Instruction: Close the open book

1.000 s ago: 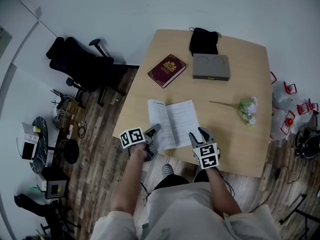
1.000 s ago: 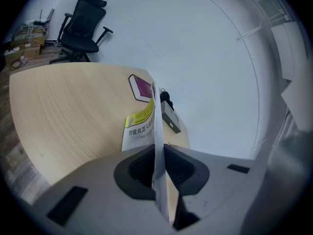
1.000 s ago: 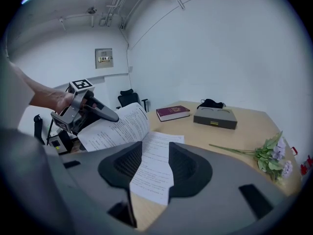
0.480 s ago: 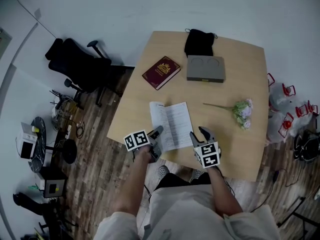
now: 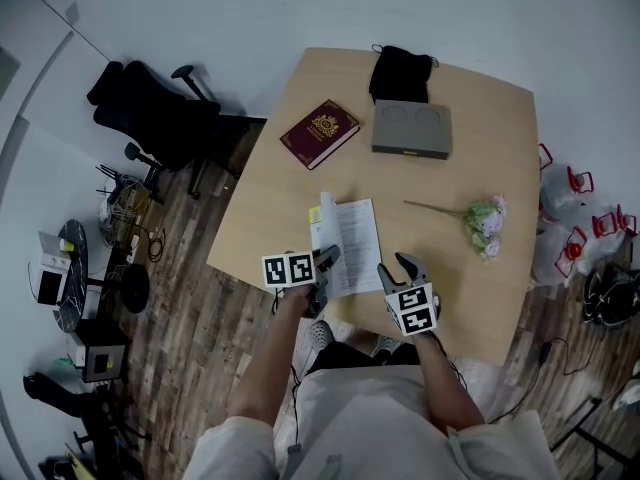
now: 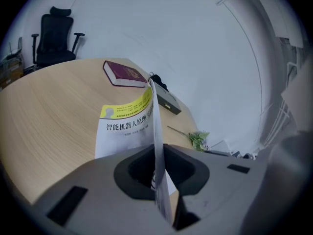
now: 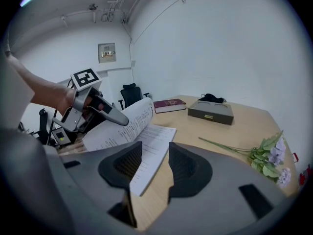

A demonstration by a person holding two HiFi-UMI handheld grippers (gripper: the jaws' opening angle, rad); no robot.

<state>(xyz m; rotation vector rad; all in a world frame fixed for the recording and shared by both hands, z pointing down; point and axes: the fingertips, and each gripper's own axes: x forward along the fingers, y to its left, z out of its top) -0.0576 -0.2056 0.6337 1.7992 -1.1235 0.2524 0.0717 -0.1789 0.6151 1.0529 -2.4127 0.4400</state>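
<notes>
Book (image 5: 355, 233) cover now lifted upright.

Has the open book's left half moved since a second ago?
Yes. The left gripper has swung the book's left half upright off the table, toward the right page.

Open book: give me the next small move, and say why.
Probably swing the left gripper rightward and down, folding its pinched cover onto the flat right-hand pages. The book has its left half nearly upright, and the right gripper, jaws apart, grips nothing.
</notes>
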